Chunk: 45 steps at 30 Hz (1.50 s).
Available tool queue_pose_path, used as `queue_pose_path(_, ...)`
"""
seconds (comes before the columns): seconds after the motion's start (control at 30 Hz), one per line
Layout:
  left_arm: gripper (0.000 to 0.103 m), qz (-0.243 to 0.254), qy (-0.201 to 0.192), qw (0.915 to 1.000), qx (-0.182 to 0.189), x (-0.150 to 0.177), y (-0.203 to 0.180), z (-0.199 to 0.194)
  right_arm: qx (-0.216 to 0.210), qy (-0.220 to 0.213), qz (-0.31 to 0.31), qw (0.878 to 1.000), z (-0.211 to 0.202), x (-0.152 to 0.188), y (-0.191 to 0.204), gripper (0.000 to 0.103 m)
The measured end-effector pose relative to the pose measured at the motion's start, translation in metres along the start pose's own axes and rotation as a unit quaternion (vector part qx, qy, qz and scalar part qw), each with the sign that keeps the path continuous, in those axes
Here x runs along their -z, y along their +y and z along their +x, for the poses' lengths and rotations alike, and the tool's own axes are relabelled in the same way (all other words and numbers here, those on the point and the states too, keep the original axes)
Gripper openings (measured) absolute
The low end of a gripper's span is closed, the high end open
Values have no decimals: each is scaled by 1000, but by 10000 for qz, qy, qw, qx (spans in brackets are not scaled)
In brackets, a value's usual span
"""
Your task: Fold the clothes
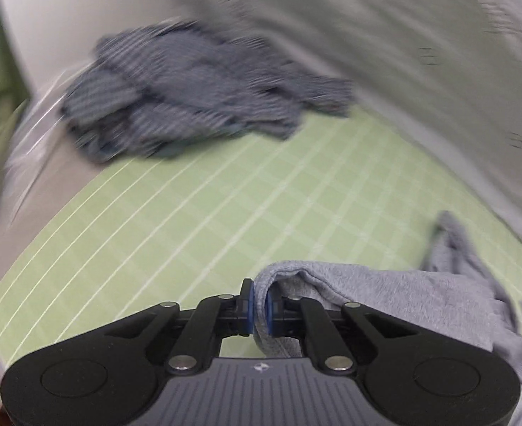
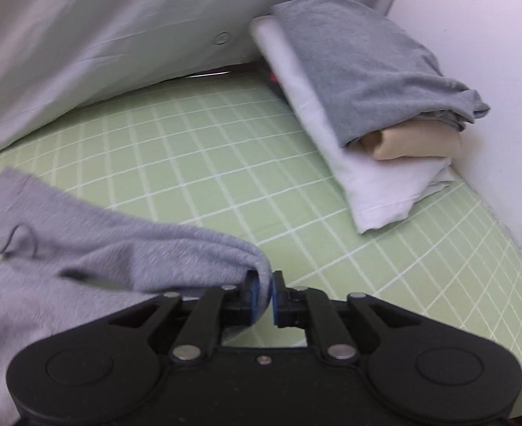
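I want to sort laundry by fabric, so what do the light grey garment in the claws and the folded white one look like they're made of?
Light grey garment: probably fleecy cotton-blend knit, matte, with a fuzzy heathered surface. White garment: likely smooth cotton jersey, matte, with a stitched hem.

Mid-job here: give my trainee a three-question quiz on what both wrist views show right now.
1. True or false: the left tool is shut on the light grey garment.
2. What tops the folded stack? A) grey garment B) striped garment C) towel
3. Where is the crumpled striped garment?

Key: 1 true. 2 A, above beige and white layers. 3 At the far edge of the green grid mat.
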State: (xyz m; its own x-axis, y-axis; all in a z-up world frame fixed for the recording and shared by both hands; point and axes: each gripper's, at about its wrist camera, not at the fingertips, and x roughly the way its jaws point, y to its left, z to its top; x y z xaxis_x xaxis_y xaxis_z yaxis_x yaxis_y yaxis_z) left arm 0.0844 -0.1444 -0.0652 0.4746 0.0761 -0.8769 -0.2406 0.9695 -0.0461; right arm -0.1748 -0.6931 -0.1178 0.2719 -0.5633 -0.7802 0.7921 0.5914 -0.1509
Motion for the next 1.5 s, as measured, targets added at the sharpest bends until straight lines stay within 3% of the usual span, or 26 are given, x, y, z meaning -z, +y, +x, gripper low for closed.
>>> queue_pose_path(0.1,8,-392,140,9991,-90,1,26,5,-289,-168,-158,9993,-11,2,18,47)
queue_pose_path(0.23,8,-456,-14,9988,-152,-4,42,1,-526,-423,-441,9967,-18,-11,50,68)
queue_pose_path(0.4,8,-723,-200,9966,-330,-27,64,9,-669,-602,-1158,9892,-14,-31,103,69)
queue_pose_path(0.53,9,-1068,-172,9927,-532,-41,85,23,-1237,-516,-1355,9817,-11,-40,140,80)
queue_pose_path(0.57,13,-1112,-116,9921,-568,-42,87,26,-1390,-399,-1487,9783,-6,-39,151,81)
queue_pose_path(0.6,15,-1102,-36,9922,-576,-41,86,29,-1542,-282,-1617,9743,-1,-37,162,81)
queue_pose_path(0.7,34,-831,19,9947,-598,-37,77,29,-1607,-131,-1805,9703,13,-33,188,79)
queue_pose_path(0.77,55,-566,-63,9964,-632,-33,68,25,-1638,-105,-1732,9711,18,-34,196,79)
queue_pose_path(0.93,58,-268,-96,9977,-612,-31,53,21,-1555,-18,-1622,9744,32,-36,197,72)
queue_pose_path(0.97,59,-238,-96,9979,-603,-32,50,21,-1541,-3,-1543,9759,36,-39,192,66)
queue_pose_path(1.03,59,-190,-105,9983,-550,-32,42,20,-1647,-9,-1178,9793,41,-44,176,37)
queue_pose_path(1.07,60,-169,-111,9985,-516,-32,38,19,-1684,19,-947,9812,45,-48,167,36)
queue_pose_path(1.13,62,-120,-108,9989,-438,-31,30,18,-1394,20,-639,9882,52,-53,148,23)
queue_pose_path(1.27,71,41,-47,9995,-301,-21,10,16,-639,50,-206,9977,70,-65,107,21)
queue_pose_path(1.4,80,226,210,9995,-43,-5,-12,22,695,273,-811,9939,83,-73,89,21)
queue_pose_path(1.47,83,387,403,9984,-6,3,-24,29,643,162,-812,9945,72,-73,86,27)
queue_pose_path(1.5,83,472,512,9976,5,8,-30,33,339,57,-754,9966,62,-71,89,39)
